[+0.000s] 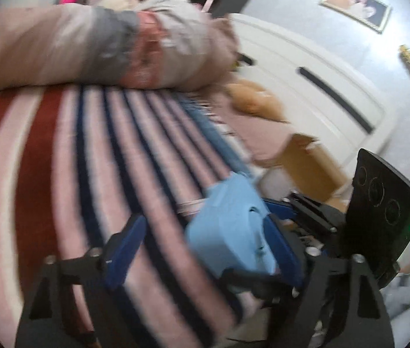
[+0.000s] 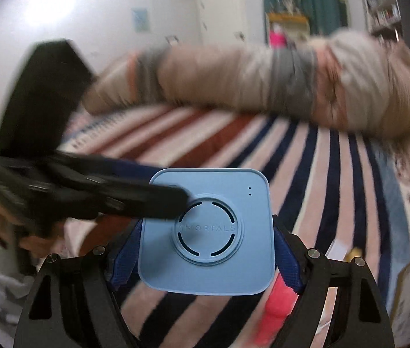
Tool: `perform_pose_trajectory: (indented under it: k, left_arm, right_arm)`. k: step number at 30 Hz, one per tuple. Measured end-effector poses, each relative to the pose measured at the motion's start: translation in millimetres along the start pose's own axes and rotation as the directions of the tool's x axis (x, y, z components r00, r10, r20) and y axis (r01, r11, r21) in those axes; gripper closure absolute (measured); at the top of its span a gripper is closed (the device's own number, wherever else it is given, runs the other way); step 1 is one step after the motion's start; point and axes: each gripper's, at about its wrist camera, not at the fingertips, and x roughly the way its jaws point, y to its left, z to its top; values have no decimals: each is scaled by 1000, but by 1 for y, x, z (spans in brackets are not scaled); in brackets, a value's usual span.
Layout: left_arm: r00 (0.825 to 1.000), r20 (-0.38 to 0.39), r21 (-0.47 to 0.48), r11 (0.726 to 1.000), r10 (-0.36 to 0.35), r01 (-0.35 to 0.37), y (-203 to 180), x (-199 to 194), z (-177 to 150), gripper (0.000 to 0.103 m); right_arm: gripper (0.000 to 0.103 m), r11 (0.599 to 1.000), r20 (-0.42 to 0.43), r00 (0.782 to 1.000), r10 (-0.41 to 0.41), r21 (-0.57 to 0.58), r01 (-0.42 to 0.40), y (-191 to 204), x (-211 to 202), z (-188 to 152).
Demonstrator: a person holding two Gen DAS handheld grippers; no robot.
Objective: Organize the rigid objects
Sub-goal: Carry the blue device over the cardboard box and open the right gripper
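Observation:
A light blue square box (image 2: 207,232) with a round vented emblem is clamped between the blue pads of my right gripper (image 2: 205,246), held above the striped bedspread (image 2: 306,168). It also shows in the left wrist view (image 1: 231,223). My left gripper (image 1: 202,246) is open; its right blue pad (image 1: 280,249) lies against the box's side and its left pad (image 1: 123,249) stands well apart. The left gripper's body (image 2: 83,185) reaches in from the left in the right wrist view and overlaps the box's upper left corner.
A rolled pink and grey quilt (image 1: 103,46) lies across the far side of the bed. A cardboard box (image 1: 312,162) and a white door (image 1: 306,87) are to the right. A pink object (image 2: 277,304) sits below the right gripper. Both views are motion blurred.

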Motion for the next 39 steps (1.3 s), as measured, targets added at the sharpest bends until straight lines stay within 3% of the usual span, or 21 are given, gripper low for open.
perform_pose_trajectory:
  k: [5,9,15,21,26,30,33,35,38,39]
  left_arm:
    - [993,5,40,993,-116,115,-49,8,27,59]
    - [996,3,137,987,-90,89,-109,22,46,67]
    - [991,-58,211,968,-123,133,-179,78,74,69]
    - [975,-184,287,942,-126,176,-248,162,83,70]
    - [944,-309,271,941,-114,202,-269,224,80,69]
    - [934,-347,263,947,-85,184,-268,245,75,66]
    - [938,-345,298,943,-38,148,-270,247,73,61]
    - [942,-335,304,943,-29,137,-269,244,73,52]
    - [965,-262,307,948,3,81,-262,219,79,31]
    - [970,-245,310,948,9,69,-260,211,79,31]
  right_arm:
    - [24,999,81,996,-22,-30,24,-20,-48,14]
    - [25,999,120,991,-50,1,51,-51,-87,13]
    - [25,984,144,978,-154,115,138,-123,-148,-5]
    - [25,942,47,962,-270,220,254,-195,-183,-39]
    - [26,923,-70,964,-255,280,264,-241,-182,-59]
    - [26,923,-142,952,-270,243,298,-247,-175,-62]
    - [25,913,-201,929,-310,211,350,-244,-167,-65]
    - [25,905,-218,917,-335,198,378,-240,-165,-70]
    - [22,902,-207,916,-345,196,384,-235,-167,-68]
    - [22,902,-197,917,-348,197,385,-233,-169,-66]
